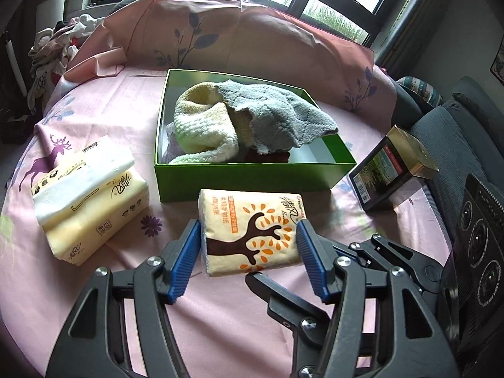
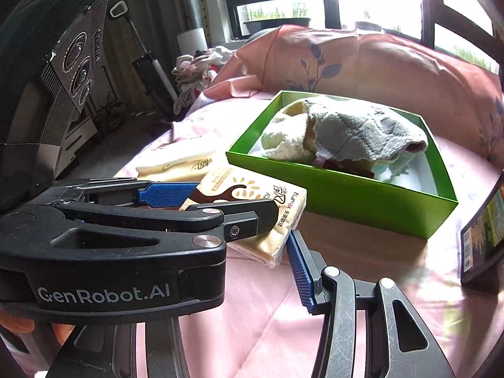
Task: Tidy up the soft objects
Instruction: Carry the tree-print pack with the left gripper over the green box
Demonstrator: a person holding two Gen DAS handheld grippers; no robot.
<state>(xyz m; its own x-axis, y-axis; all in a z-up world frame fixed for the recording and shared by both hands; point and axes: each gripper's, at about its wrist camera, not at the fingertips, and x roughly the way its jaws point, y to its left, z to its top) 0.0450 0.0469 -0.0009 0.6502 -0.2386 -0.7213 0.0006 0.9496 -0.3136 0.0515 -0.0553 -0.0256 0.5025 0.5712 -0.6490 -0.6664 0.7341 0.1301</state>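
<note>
A small tissue pack with a brown tree print point(image 1: 252, 230) sits between the blue pads of my left gripper point(image 1: 249, 245), which is shut on it just in front of the green box point(image 1: 252, 179). The box holds a cream towel point(image 1: 201, 126) and a grey cloth point(image 1: 277, 110). In the right wrist view the same pack point(image 2: 252, 201) is held by the left gripper point(image 2: 220, 208), in front of the box point(image 2: 346, 201). My right gripper shows only its right finger point(image 2: 299, 267); the left gripper hides the other, so I cannot tell its state.
A larger yellow tissue pack point(image 1: 91, 201) lies left of the box on the pink sheet point(image 1: 220, 315). A dark box with a gold end point(image 1: 390, 173) stands at the right. A pink pillow point(image 1: 252, 37) lies behind, a clothes pile point(image 1: 60, 44) far left.
</note>
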